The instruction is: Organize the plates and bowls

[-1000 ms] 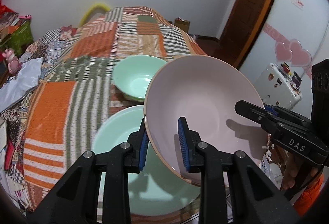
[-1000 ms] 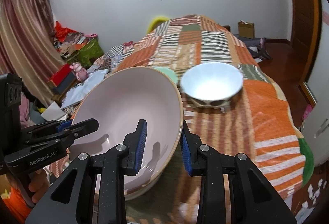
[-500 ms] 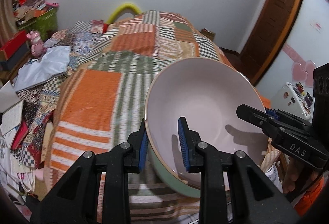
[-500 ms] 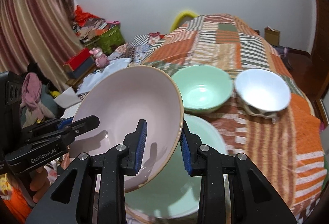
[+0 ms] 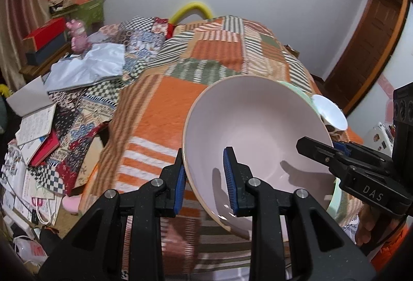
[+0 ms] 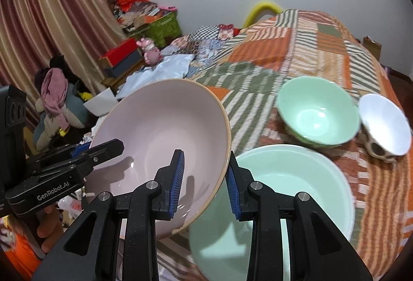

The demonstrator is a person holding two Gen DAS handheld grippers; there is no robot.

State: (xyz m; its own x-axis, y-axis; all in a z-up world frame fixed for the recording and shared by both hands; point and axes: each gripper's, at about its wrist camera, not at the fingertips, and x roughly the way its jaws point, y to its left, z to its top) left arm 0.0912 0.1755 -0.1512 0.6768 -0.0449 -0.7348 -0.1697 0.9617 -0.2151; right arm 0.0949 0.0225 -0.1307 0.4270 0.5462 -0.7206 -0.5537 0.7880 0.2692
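Note:
A large pink bowl (image 5: 258, 131) (image 6: 160, 131) hangs tilted in the air over the bed, carried by both grippers. My left gripper (image 5: 204, 175) is shut on its left rim, one pad inside and one outside. My right gripper (image 6: 205, 179) is shut on the opposite rim. On the patchwork quilt sit a large pale green bowl (image 6: 296, 193), a smaller green bowl (image 6: 317, 113) and a white bowl (image 6: 384, 123) with a spotted outside. In the left wrist view only a strip of the large green bowl (image 5: 335, 198) and the white bowl (image 5: 329, 110) show past the pink one.
The striped orange and green quilt (image 5: 155, 131) covers the bed. Left of the bed lie books, papers and cloth (image 5: 38, 131) on the floor. A red box (image 6: 118, 54), a pink toy (image 6: 149, 51) and curtains (image 6: 51, 23) stand at the far left.
Both grippers have carried the pink bowl leftwards across the bed, off from over the large green bowl. That bowl now lies to its right, and the floor clutter has come into view.

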